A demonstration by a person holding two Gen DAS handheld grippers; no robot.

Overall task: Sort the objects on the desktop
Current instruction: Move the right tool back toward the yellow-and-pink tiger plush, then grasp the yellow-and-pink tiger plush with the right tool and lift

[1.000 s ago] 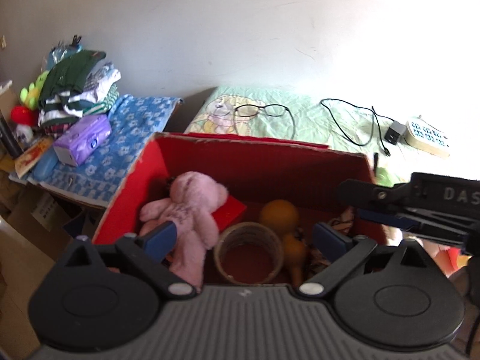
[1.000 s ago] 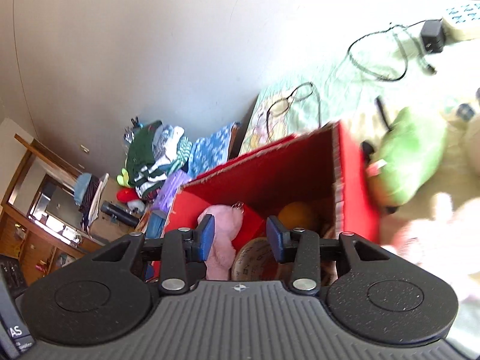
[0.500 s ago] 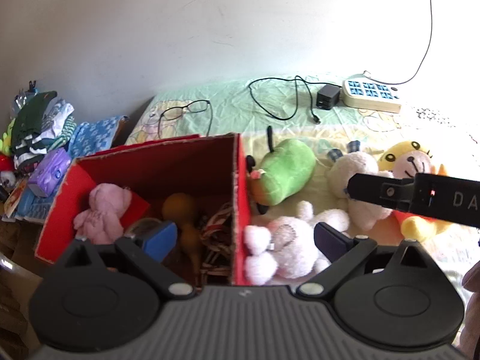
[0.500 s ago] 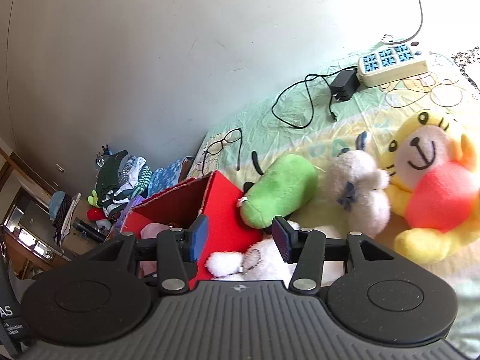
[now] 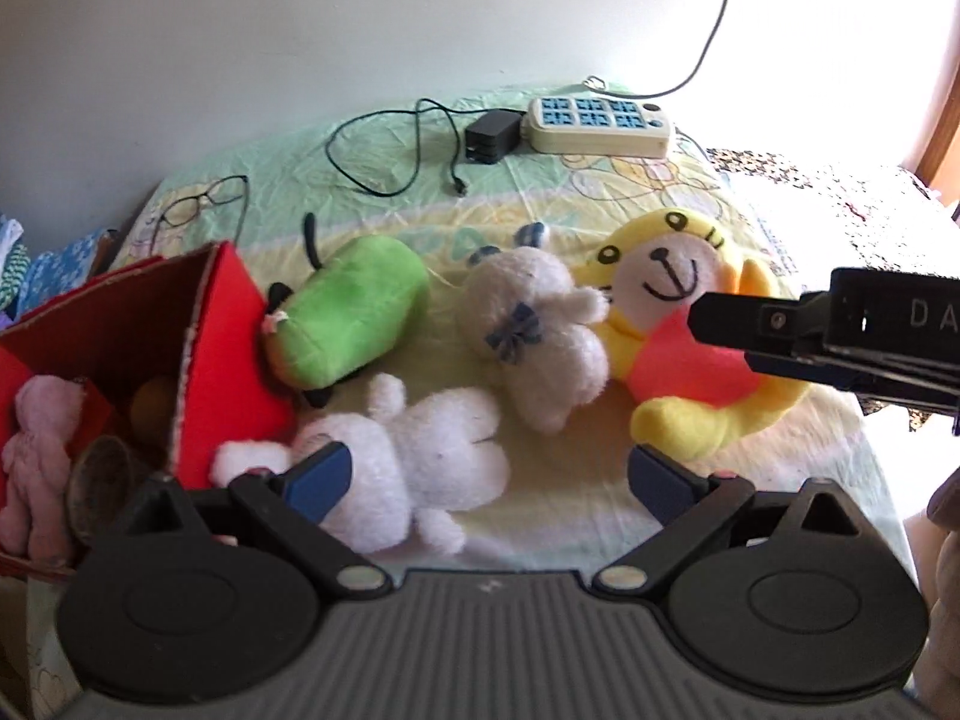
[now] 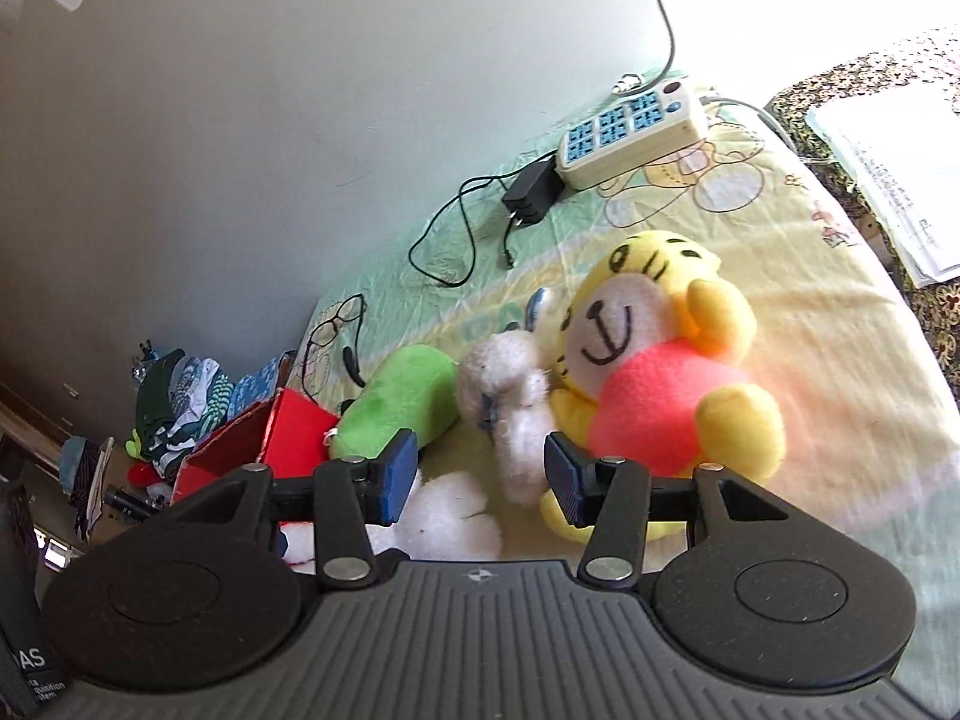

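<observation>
Left gripper (image 5: 486,477): we see its jaws spread wide above the bed, with nothing pressed between the blue pads; the white plush only lies under the left pad.
Right gripper (image 6: 477,474): we see its jaws parted about half way and holding nothing; the legs of the grey-white plush appear in the gap, but the pads do not touch them.
White plush (image 5: 420,456): it lies flat on the sheet, just beside the red wall of the box.
Grey-white plush with blue bow (image 5: 534,330): it lies between the green plush and the yellow one, touching the yellow one.
Green plush (image 5: 354,312): it lies on its side, and its end leans against the box.
Yellow tiger plush (image 5: 678,324): it has a pink-red body and lies face up, at the right of the group.
Red cardboard box (image 5: 231,360): it stands at the left edge of the bed; we see a pink plush (image 5: 39,450) and a round brown thing inside.
Sheet (image 5: 600,198): light green and yellow with cartoon prints.
Far side of the bed: a power strip (image 5: 597,126), a black charger (image 5: 492,135) with its cable, and eyeglasses (image 5: 201,207) near the wall.
</observation>
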